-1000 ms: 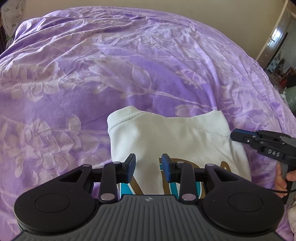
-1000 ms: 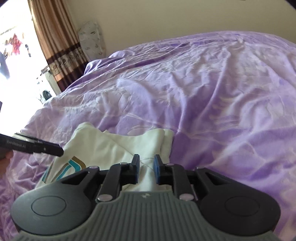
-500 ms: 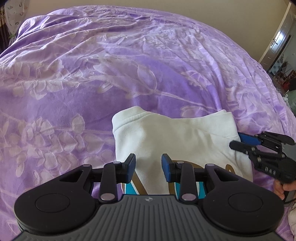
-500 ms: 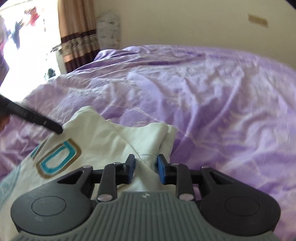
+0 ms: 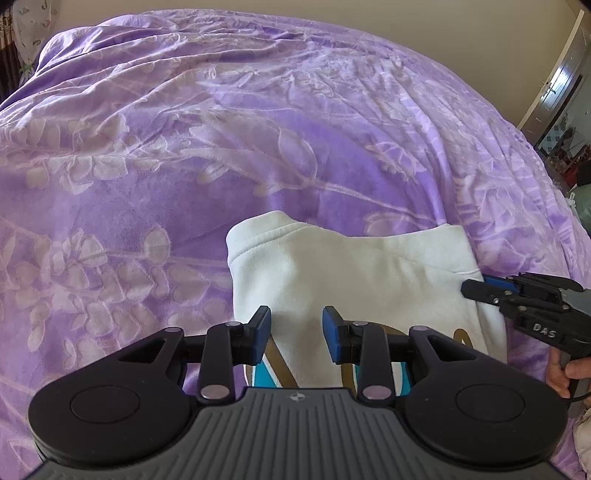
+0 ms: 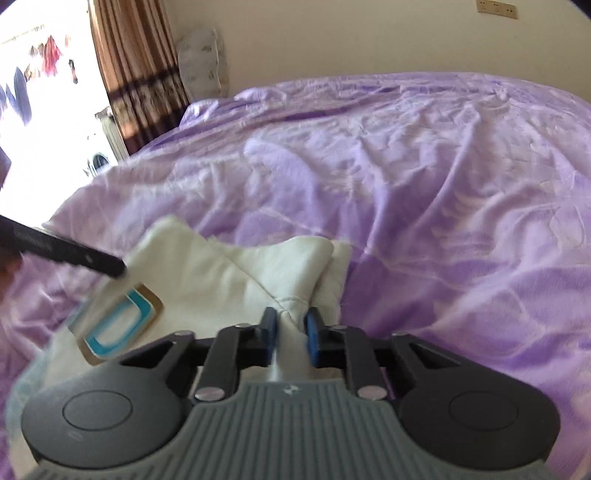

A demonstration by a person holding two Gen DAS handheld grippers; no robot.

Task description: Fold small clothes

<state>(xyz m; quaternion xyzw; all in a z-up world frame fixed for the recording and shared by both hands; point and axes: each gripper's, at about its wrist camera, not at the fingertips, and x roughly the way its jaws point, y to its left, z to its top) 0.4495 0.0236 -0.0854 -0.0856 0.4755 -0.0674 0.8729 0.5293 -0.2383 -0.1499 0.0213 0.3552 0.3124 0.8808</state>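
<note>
A small white garment (image 5: 351, 273) with a teal and gold print lies partly folded on the purple bed cover (image 5: 184, 147). My left gripper (image 5: 295, 328) is open over the garment's near edge, with white cloth showing between its blue pads. The right gripper (image 5: 476, 286) shows at the garment's right edge in the left wrist view. In the right wrist view the right gripper (image 6: 290, 330) has its pads narrowly apart with a bunched fold of the garment (image 6: 236, 273) between them. The left gripper's finger (image 6: 74, 254) reaches in from the left onto the cloth.
The purple flowered cover (image 6: 443, 184) spreads wide around the garment. A brown curtain (image 6: 136, 74) and a bright window stand at the far left. A beige wall (image 5: 332, 22) lies behind the bed, and a doorway (image 5: 561, 96) shows at the far right.
The right gripper has moved in onto the garment's right edge and taken a fold between its pads. The right wrist view has swung up and left. The left gripper stays open.
</note>
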